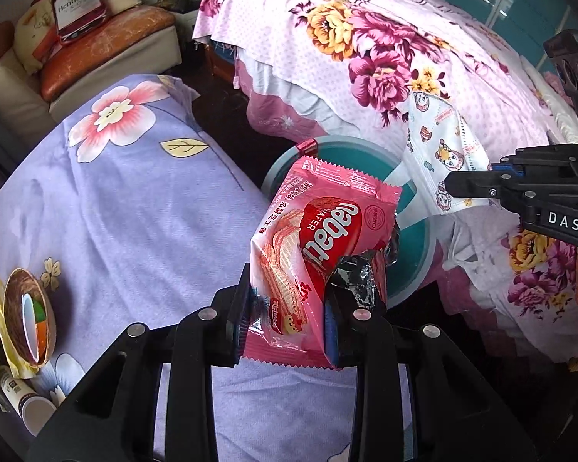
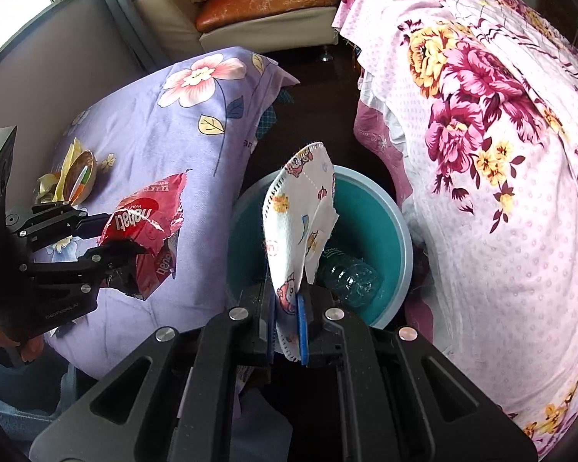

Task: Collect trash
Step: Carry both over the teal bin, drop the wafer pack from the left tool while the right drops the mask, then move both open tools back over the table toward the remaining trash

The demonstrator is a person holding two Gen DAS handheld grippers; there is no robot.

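Note:
My left gripper is shut on a pink and red wafer wrapper and holds it above the near-left rim of the teal bin. It also shows in the right wrist view, with the wrapper over the purple cloth. My right gripper is shut on a white cartoon-print face mask and holds it over the bin. In the left wrist view the right gripper holds the mask above the bin's far rim. A clear plastic bottle lies inside the bin.
The bin stands on dark floor between a purple flowered surface at left and a pink flowered bed at right. Paper cups and yellow wrappers lie at the purple surface's left edge. A sofa with cushions is at the back.

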